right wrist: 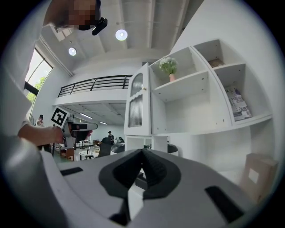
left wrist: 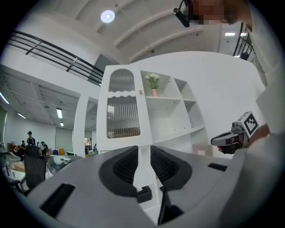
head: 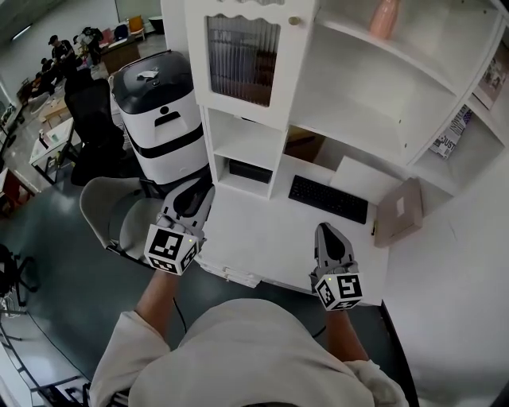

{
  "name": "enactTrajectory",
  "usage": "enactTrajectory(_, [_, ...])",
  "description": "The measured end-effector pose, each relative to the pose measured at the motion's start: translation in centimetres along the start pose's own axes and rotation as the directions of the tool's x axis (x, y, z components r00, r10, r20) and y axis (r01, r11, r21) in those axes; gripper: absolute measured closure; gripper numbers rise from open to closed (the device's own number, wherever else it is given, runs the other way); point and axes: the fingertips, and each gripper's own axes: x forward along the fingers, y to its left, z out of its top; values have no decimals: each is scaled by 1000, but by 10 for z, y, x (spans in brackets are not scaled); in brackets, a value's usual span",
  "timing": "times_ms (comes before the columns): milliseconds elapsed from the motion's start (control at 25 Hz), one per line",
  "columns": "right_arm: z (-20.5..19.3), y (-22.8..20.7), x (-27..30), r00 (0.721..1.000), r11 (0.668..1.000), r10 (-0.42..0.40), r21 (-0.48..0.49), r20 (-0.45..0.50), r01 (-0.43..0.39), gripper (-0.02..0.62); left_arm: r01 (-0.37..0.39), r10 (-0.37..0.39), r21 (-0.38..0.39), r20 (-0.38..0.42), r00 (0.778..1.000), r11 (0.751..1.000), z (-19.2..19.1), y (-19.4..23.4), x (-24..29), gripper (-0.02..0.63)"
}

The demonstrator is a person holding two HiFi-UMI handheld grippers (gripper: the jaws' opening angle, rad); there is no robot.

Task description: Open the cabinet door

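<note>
- Desks with seated people (head: pixel 60 49) fill the far left corner of the head view; nearer stand a black office chair (head: pixel 94 119) and a pale grey chair (head: pixel 107 208)
- A white and black machine (head: pixel 159 111) with a rounded dark lid stands just left of the shelf unit
- The left gripper (head: pixel 199 195) hangs over the left edge of the white desk (head: pixel 262 238), pointing level at the unit; its own view shows the jaws released, a narrow gap between the ribbed pads with nothing in it, well apart from the door
- The cabinet door (head: pixel 246 60), white with ribbed glass, sits at the upper left of the unit above two open compartments; its small knob (head: pixel 295 21) is on its right edge; whether it is shut or ajar I cannot tell
- A black keyboard (head: pixel 328 199) lies at the back of the desk
- The right gripper (head: pixel 328 234) hovers over the desk's front right part, level; its jaws are clenched tip to tip on nothing
- A pink vase (head: pixel 384 17) stands on an upper shelf; a cardboard box (head: pixel 399 211) rests at the desk's right end; a printed magazine (head: pixel 452 131) leans in a right compartment
</note>
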Motion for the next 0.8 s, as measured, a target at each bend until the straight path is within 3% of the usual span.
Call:
enactTrajectory(200, [-2, -8, -3, 1000, 1000, -18, 6, -1, 18, 592, 18, -18, 2, 5, 1000, 1000, 12, -3, 9, 461])
enactTrajectory(560, [-6, -10, -13, 999, 999, -32, 13, -10, 32, 592, 1, -1, 1, -2, 1000, 1000, 18, -5, 5, 276])
enactTrajectory(800, [-8, -4, -19, 1000, 1000, -28, 14, -15, 28, 592, 4, -4, 10, -3, 1000, 1000, 22, -6, -1, 236])
